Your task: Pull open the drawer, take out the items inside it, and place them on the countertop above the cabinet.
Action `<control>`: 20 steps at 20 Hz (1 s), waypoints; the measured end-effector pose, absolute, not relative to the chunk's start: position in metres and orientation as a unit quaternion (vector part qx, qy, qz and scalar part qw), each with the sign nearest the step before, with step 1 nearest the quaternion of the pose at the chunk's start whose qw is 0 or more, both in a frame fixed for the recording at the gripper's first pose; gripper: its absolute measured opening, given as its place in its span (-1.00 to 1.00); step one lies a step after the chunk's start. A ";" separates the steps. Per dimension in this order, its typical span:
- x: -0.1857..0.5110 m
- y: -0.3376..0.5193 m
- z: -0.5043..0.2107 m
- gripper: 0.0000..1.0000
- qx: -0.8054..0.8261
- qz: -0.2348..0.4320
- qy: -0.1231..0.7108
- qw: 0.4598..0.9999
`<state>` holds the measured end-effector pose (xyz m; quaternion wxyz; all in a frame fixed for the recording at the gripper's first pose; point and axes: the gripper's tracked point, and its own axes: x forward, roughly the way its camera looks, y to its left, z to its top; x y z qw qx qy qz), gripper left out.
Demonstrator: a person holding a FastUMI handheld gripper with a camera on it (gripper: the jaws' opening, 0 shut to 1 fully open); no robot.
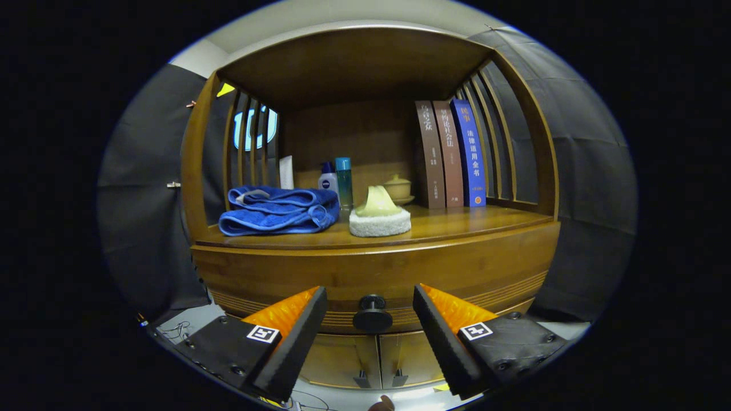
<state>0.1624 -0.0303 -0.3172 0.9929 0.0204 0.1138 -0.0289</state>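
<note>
A wooden cabinet stands ahead with a shut drawer (377,274) below its countertop (457,220). The drawer's round dark knob (372,314) sits between my two fingers, a little beyond their tips. My gripper (370,297) is open, with a wide gap on each side of the knob and neither finger touching it. What lies inside the drawer is hidden.
On the countertop lie a folded blue towel (280,211), a white sponge with a pale yellow piece on it (380,217), two bottles (337,180), a small lidded bowl (398,188) and three upright books (451,154). Two lower cabinet doors (377,359) sit under the drawer.
</note>
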 end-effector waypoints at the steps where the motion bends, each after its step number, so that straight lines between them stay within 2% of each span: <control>1: 0.156 -0.027 -0.303 0.98 0.018 -0.021 0.107 0.994; 11: 0.095 -0.002 -0.133 0.98 -0.016 0.008 0.062 0.998; 20: 0.075 0.006 -0.044 0.98 -0.017 0.018 0.044 0.999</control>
